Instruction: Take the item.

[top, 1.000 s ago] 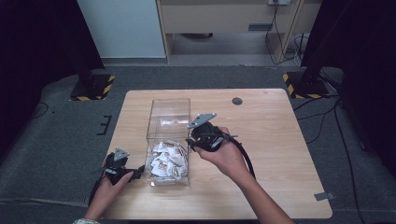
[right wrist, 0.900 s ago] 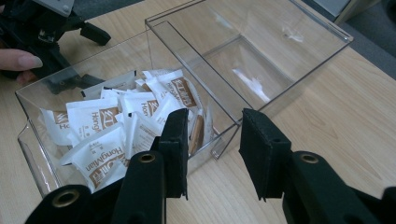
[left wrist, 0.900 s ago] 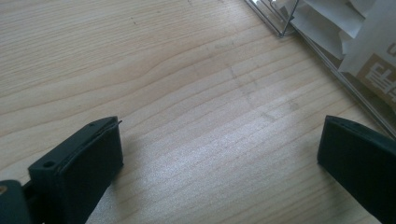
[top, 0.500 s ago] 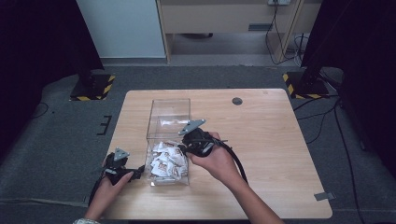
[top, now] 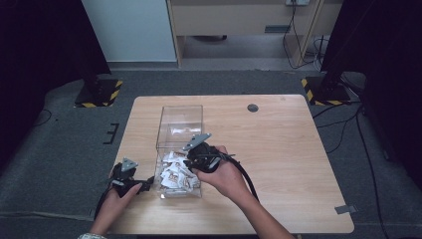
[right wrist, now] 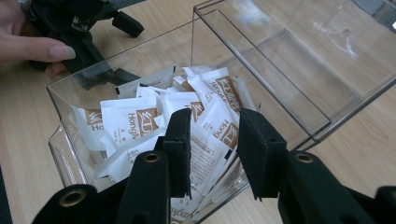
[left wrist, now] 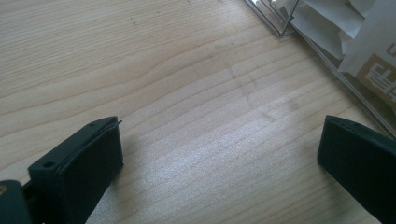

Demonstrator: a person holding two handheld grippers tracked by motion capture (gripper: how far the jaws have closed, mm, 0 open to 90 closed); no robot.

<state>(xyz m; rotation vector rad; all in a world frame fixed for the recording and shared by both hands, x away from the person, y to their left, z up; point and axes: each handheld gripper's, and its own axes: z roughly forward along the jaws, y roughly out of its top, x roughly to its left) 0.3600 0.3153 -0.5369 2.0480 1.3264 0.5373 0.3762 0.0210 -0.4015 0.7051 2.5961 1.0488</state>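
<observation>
At the near left corner of the pale wooden worktop (top: 278, 149), a person's left hand (top: 113, 201) is resting the left gripper (top: 130, 180) on the wood, its fingers (left wrist: 91, 161) spread wide with only bare wood grain between them and nothing in their hold. That gripper is sitting just beside the near left corner of a clear plastic box (top: 180, 119), whose wall is crossing the upper right of the left gripper view (left wrist: 327, 60).

The box is standing left of the worktop's centre and is divided in two: the far compartment is looking bare, while the near compartment is holding a loose heap of white sachets (top: 175, 172) printed with brown labels.

To the right of the heap, the person's right hand (top: 226, 177) is reaching in from the near edge, holding the right gripper (top: 191, 158) over the near compartment, tilted down toward the packets. In the right gripper view its fingers (right wrist: 180, 149) are standing partly open, a narrow gap between them, poised just above the sachets (right wrist: 187, 121) and clasping none of them; whether the tips are touching the paper is hard to tell. A black cable (top: 246, 174) is trailing back along the right forearm.
</observation>
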